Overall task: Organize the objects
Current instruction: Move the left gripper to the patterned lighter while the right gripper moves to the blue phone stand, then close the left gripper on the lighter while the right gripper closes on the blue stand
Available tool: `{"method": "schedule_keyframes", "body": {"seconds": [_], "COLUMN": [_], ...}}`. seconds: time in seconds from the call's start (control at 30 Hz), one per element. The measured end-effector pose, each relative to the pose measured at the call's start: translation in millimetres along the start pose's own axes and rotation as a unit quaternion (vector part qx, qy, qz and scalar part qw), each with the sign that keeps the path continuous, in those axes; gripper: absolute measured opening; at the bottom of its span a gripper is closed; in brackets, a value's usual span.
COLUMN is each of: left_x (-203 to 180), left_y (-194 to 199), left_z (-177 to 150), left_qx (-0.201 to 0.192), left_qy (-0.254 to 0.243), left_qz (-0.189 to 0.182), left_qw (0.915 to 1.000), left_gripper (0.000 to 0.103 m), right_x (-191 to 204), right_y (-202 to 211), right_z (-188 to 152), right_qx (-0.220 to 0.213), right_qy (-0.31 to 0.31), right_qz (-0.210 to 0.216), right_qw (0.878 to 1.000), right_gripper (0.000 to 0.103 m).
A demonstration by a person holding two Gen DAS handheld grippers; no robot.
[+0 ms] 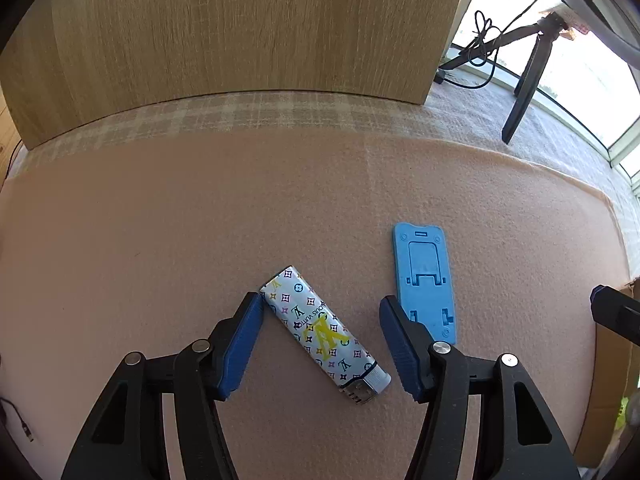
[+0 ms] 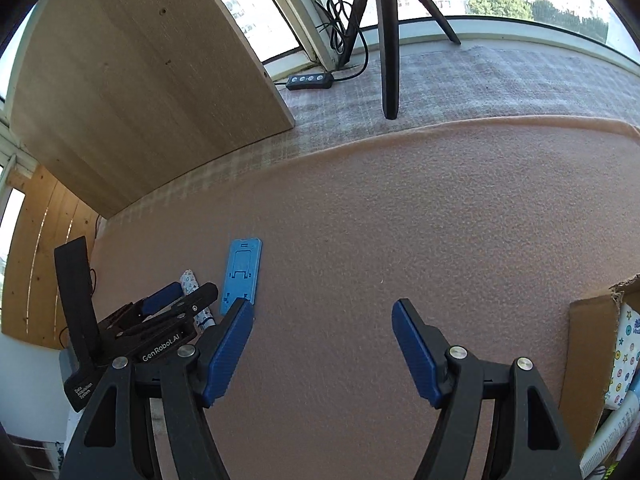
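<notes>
A pink felt mat (image 1: 200,220) covers the work surface, backed by one wooden panel (image 1: 240,28) with windows at right. On it lie two items: one patterned lighter (image 1: 320,328), diagonal between the spread fingers of the left gripper (image 1: 322,338), its upper corner touching the left pad; and one blue phone stand (image 1: 426,280), flat just right of it. The right gripper (image 2: 322,350) is released, holding nothing. One cardboard box (image 2: 588,356) sits at far right.
</notes>
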State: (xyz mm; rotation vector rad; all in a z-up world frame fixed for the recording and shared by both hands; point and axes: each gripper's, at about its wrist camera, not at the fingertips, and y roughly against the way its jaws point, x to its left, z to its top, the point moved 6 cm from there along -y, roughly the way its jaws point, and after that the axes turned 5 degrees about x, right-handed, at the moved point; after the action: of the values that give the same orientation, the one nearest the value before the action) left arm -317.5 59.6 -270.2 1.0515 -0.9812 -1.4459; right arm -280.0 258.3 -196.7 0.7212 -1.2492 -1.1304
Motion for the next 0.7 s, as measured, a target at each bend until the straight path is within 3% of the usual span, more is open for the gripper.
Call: {"method": "schedule_keyframes", "body": {"seconds": [0.17, 0.43, 0.7], "left_x": [-0.6, 11.2, 27.5], "left_y": [-0.7, 1.9, 6.4], "left_z": [-0.5, -3.8, -15.6], "left_qx": [-0.014, -0.023, -0.025], "left_qy": [-0.026, -0.038, -0.035], "left_qz": [0.009, -0.003, -0.019], "left_qw": [0.9995, 0.9990, 0.9989], "left_gripper": [0.058, 0.035, 0.025], "right_x": [9.5, 45.2, 75.9], "right_y": [-22.9, -56.5, -81.6], "right_z": [9.5, 16.0, 17.7], "right_qx": [0.015, 0.041, 0.053], "right_qy": [-0.003, 0.032, 0.067], "right_qz": [-0.004, -0.013, -0.031], "right_qw": [1.000, 0.999, 0.996], "right_gripper": [0.068, 0.068, 0.068]}}
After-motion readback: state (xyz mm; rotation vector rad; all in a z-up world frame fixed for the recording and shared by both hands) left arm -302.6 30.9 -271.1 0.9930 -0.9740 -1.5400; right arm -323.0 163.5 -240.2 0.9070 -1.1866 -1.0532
